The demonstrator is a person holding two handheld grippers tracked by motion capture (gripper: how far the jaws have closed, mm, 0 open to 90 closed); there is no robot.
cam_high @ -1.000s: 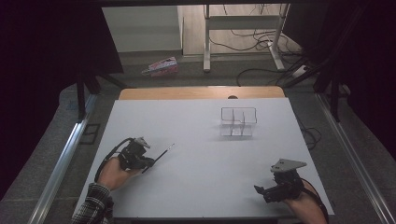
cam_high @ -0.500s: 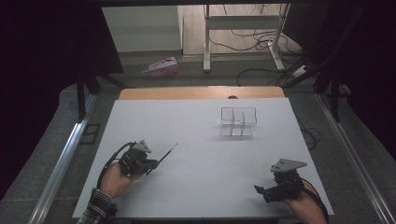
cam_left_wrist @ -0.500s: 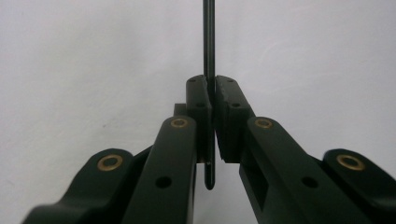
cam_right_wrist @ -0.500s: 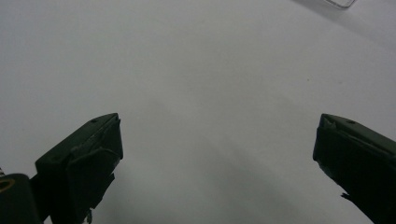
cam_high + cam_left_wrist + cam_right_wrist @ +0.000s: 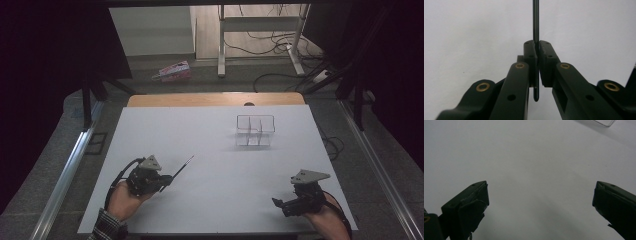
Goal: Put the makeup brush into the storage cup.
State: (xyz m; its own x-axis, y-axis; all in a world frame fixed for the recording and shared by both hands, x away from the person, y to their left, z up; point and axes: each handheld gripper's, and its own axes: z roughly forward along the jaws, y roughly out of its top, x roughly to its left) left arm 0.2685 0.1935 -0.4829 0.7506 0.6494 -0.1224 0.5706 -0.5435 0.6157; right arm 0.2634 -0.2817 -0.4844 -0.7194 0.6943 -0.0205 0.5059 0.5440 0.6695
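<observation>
In the high view, a white worktop (image 5: 215,165) is seen with a wooden strip along its far edge. The left gripper (image 5: 167,179) is held near the near left corner, in a hand (image 5: 124,200) that comes in over the near edge. A thin black rod (image 5: 183,165) is clamped between its jaws and juts out beyond them, slanting towards the far right; whether its tip rests on the surface cannot be told. A clear divided box (image 5: 255,130) stands right of the middle, nearer the far edge, well apart from both grippers. The right gripper (image 5: 276,203) is held close to the near right corner, with its jaws pointed towards the left edge and nothing between them.

In the left gripper view, the two black jaws are seen pressed together on the rod (image 5: 535,22), which runs straight up from between the pads (image 5: 531,52) to the top of the frame. Its rounded lower end hangs below the pads. Plain white worktop (image 5: 474,35) lies behind.

In the right gripper view, the jaws are spread wide, one at each lower side of the frame, and only bare worktop (image 5: 531,170) lies between them. A corner of the box (image 5: 604,122) is caught at the top right.
</observation>
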